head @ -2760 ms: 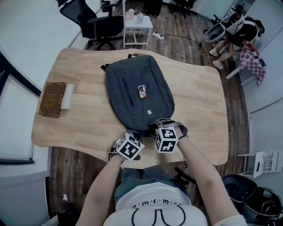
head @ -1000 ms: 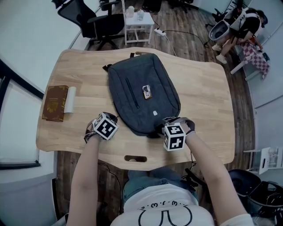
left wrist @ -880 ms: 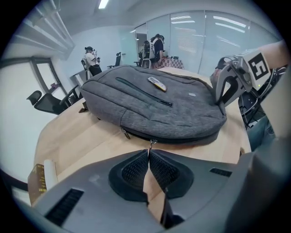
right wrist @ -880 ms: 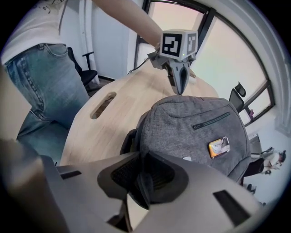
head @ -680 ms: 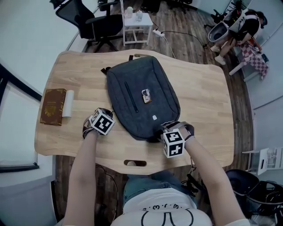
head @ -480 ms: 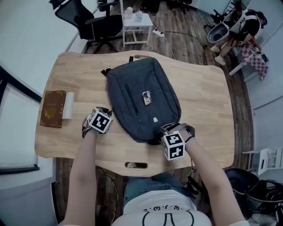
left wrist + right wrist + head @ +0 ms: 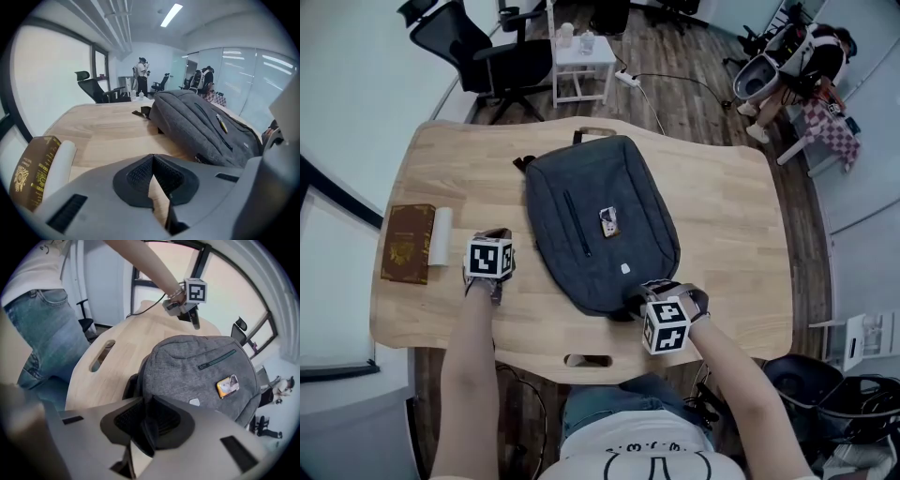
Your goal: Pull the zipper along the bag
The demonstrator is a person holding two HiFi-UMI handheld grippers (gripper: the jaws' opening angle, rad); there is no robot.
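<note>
A grey backpack [image 7: 600,225] lies flat on the wooden table [image 7: 722,216], with a dark front zipper [image 7: 578,225] and a small badge [image 7: 608,220]. My right gripper [image 7: 639,298] sits at the bag's near edge, shut on a dark tab [image 7: 149,427] of the bag. In the right gripper view the bag [image 7: 206,376] fills the space beyond the jaws. My left gripper [image 7: 493,236] hovers over bare table left of the bag, apart from it. Its pads [image 7: 140,178] are pressed together with nothing between them, and the bag [image 7: 201,126] lies to its right.
A brown book [image 7: 405,244] and a white roll [image 7: 439,234] lie at the table's left edge, close to my left gripper. A handle slot [image 7: 588,360] is cut in the near edge. An office chair [image 7: 478,47], a white side table [image 7: 581,61] and people [image 7: 797,56] are beyond.
My left gripper has moved from the bag's near end to the left, away from its side, out over bare table. The right gripper has stayed at the bag's near edge.
</note>
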